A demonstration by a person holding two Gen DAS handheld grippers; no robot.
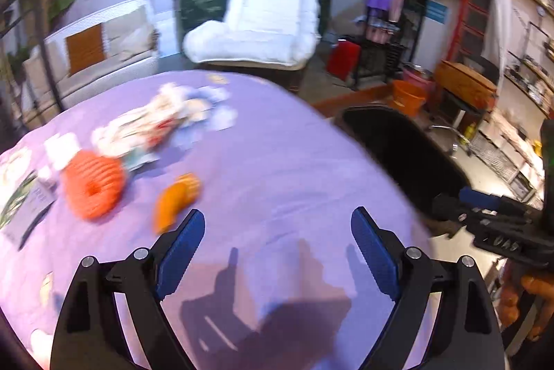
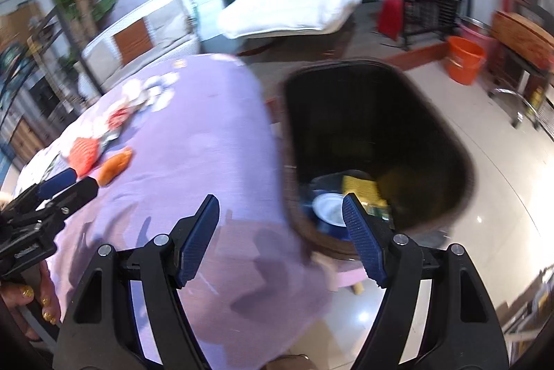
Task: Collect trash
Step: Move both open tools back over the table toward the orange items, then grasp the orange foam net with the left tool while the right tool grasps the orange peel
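On the purple-covered table [image 1: 277, 162] lie an orange peel-like scrap [image 1: 175, 200], a round orange-red ribbed item [image 1: 91, 188] and a heap of white crumpled wrappers and tissues [image 1: 162, 117]. My left gripper [image 1: 277, 231] is open and empty above the cloth, right of the orange scrap. My right gripper [image 2: 280, 214] is open and empty over the table's right edge, beside the black trash bin [image 2: 374, 141], which holds a white lid and a yellow packet. The scrap [image 2: 116, 164] also shows in the right wrist view, far left.
A book or card [image 1: 24, 210] lies at the table's left edge. The bin [image 1: 398, 145] stands on the floor right of the table. An orange bucket [image 2: 464, 63], a white lounge chair [image 1: 263, 27] and shelves stand beyond.
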